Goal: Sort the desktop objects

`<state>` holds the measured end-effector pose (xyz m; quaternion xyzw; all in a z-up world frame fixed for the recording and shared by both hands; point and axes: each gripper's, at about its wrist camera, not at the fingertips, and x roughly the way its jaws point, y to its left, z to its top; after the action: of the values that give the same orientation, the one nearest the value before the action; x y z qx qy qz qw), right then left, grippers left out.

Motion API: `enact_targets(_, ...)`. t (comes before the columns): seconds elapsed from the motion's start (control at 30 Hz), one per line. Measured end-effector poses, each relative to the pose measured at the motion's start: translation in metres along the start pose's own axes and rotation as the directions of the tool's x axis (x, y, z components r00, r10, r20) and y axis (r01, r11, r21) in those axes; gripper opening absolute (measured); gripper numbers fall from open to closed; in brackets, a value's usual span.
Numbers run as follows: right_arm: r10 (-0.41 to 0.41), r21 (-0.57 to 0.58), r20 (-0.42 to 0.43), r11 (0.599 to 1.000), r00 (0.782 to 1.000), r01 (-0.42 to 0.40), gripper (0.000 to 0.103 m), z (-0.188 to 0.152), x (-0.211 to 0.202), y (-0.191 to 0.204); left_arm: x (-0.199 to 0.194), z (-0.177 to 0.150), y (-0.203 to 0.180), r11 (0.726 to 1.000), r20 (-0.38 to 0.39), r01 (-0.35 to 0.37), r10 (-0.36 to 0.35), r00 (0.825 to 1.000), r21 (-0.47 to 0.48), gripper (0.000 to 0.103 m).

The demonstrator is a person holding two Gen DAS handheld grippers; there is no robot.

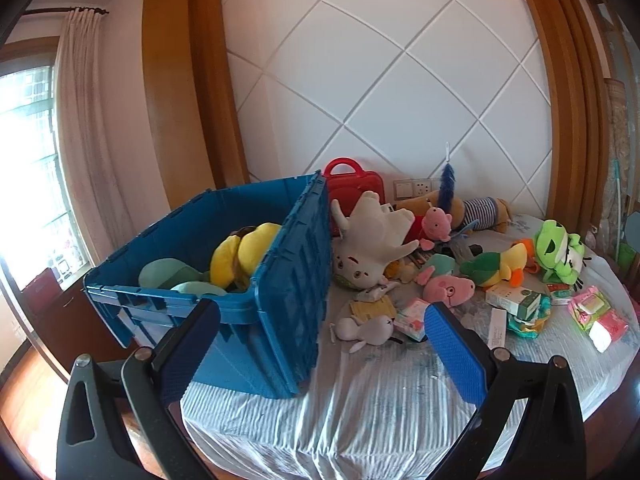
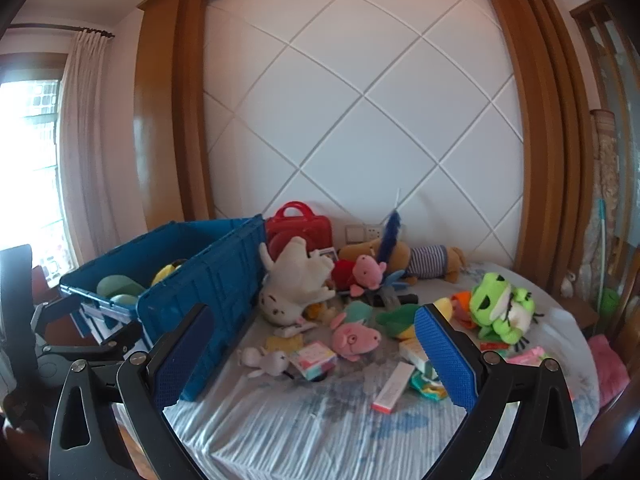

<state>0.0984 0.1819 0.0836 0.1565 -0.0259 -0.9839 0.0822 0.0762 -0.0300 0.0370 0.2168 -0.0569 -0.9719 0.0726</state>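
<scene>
A blue crate (image 1: 288, 272) (image 2: 224, 280) stands on the table's left part, holding a yellow plush (image 1: 244, 252) and pale green plush items. To its right lie a white plush (image 1: 372, 240) (image 2: 296, 280), a pink pig plush (image 1: 448, 286) (image 2: 354, 336), a small grey plush (image 1: 366, 330) (image 2: 266, 362), a green frog plush (image 1: 560, 250) (image 2: 502, 306), small boxes and packets. My left gripper (image 1: 320, 350) is open and empty, held before the crate's near corner. My right gripper (image 2: 316, 354) is open and empty above the table's front. The left gripper (image 2: 80, 320) also shows at the right wrist view's left edge.
A red toy case (image 1: 352, 186) (image 2: 300, 224) leans on the white panelled wall. A brown striped plush (image 1: 476, 208) (image 2: 424, 266) and a blue feather duster (image 1: 446, 180) lie at the back. The striped cloth (image 1: 380, 412) covers the round table; a curtain and window are left.
</scene>
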Motion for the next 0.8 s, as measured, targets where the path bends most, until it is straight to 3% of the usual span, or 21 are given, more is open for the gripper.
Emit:
enact_targets(0.57, -0.122, 0.064, -0.040, 0.990, 0.992, 0.124, 0.102, -0.015, 0.019, -0.052, 0.041, 0.003, -0.050, 0.990, -0.022, 0.109, -0.108, 0.994, 0.091, 0.103)
enact_targets(0.8, -0.159, 0.076, -0.102, 0.983, 0.982, 0.167, 0.102, -0.039, 0.044, -0.087, 0.073, -0.003, -0.089, 0.975, -0.035, 0.174, -0.170, 0.985, 0.140, 0.103)
